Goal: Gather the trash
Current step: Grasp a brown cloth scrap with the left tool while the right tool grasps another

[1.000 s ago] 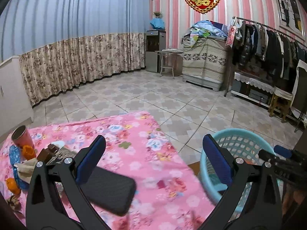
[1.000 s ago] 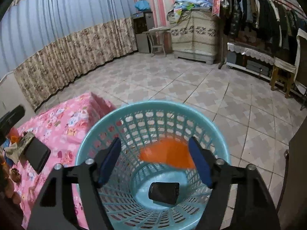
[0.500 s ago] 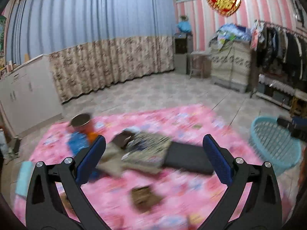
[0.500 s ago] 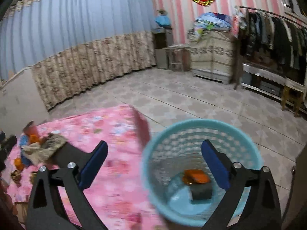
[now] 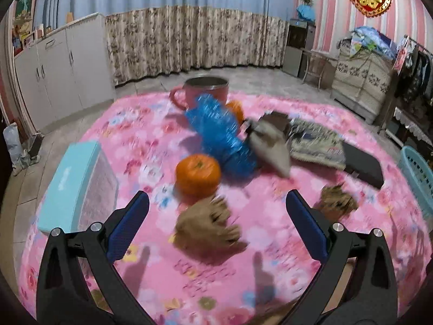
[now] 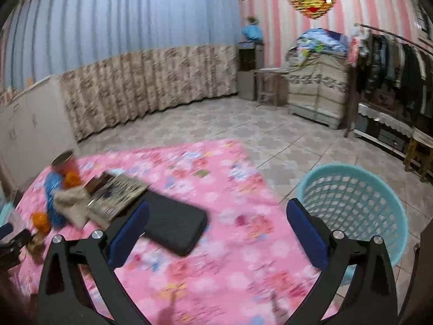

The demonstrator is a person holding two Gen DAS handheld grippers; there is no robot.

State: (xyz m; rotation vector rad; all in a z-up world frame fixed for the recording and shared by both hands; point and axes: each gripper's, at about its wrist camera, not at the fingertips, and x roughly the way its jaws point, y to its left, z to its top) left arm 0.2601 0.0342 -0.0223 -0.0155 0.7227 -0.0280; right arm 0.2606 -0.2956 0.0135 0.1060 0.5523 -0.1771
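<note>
**Both grippers empty over the pink bench**

The left gripper [image 5: 216, 224] hangs above the flowered pink bench [image 5: 151, 146], its fingers [image 5: 127, 227] spread wide with nothing gripped. Between and just beyond them lies a crumpled brown paper wad [image 5: 208, 227], roughly round, with no clear long axis through the blur. A second brown wad [image 5: 337, 203] lies just past the right finger. Beyond the near wad sits an orange [image 5: 197, 174], then a blue plastic bag [image 5: 222, 135] stretched away towards a pink mug [image 5: 207, 92].

The right gripper [image 6: 216, 235] has just been opening; its fingers stand wide, nothing between them. Beyond its left finger lies a black case [image 6: 176, 224]. The teal basket [image 6: 357, 205] stands on the floor beside the bench's right edge.
</note>
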